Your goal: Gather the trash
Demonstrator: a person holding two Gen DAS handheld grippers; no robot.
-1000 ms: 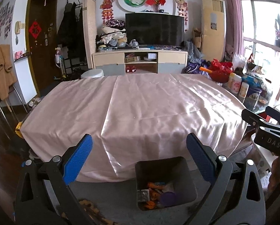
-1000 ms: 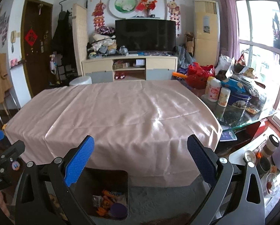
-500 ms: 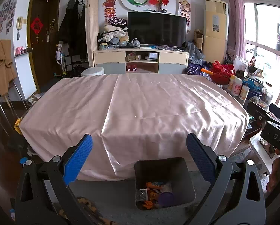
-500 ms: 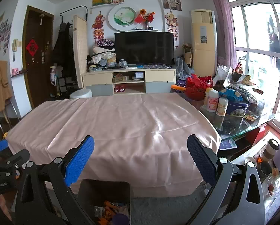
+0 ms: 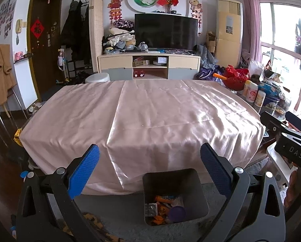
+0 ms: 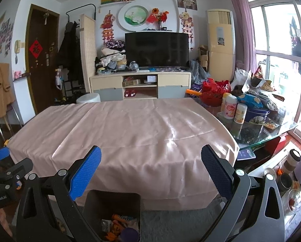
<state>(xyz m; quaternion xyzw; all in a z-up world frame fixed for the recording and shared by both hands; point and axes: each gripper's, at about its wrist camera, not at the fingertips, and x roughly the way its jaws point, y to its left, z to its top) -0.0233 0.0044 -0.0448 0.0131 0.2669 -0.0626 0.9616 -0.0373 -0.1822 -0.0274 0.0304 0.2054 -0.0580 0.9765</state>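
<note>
- Below the near edge of the worktop, on grey carpet, stands a dark grey square plastic waste bin (image 5: pixel 198 183); same bin shows low left in the right wrist view (image 6: pixel 94 203).
- Inside the bin: orange wrappers (image 5: pixel 163 198), a silvery blister pack (image 5: pixel 150 209) and a round purple lid (image 5: pixel 177 212), all lying loose on the bottom.
- Worktop is covered by a shiny pale pink satin cloth (image 5: pixel 146 111) hanging over the near edge; its surface is bare.
- Left gripper (image 5: pixel 149 167) hovers above the bin, blue-padded fingers (image 5: pixel 83 169) spread wide, nothing between them.
- Right gripper (image 6: pixel 151 169) is likewise splayed wide and empty, held to the right of the left one; the bin sits under its left finger.
- Each gripper shows at the edge of the other's view: black body of the right one at far right of the left wrist view, with part of a hand (image 5: pixel 297 189) beneath it.
- Glass side table (image 6: pixel 271 135) just beside the cloth's right end carries white tubs with orange labels (image 6: pixel 229 106), a blue round tin (image 6: pixel 255 115) and snack bags.
- Far wall: black television (image 6: pixel 156 49) on a cream and grey cabinet (image 6: pixel 140 86).
</note>
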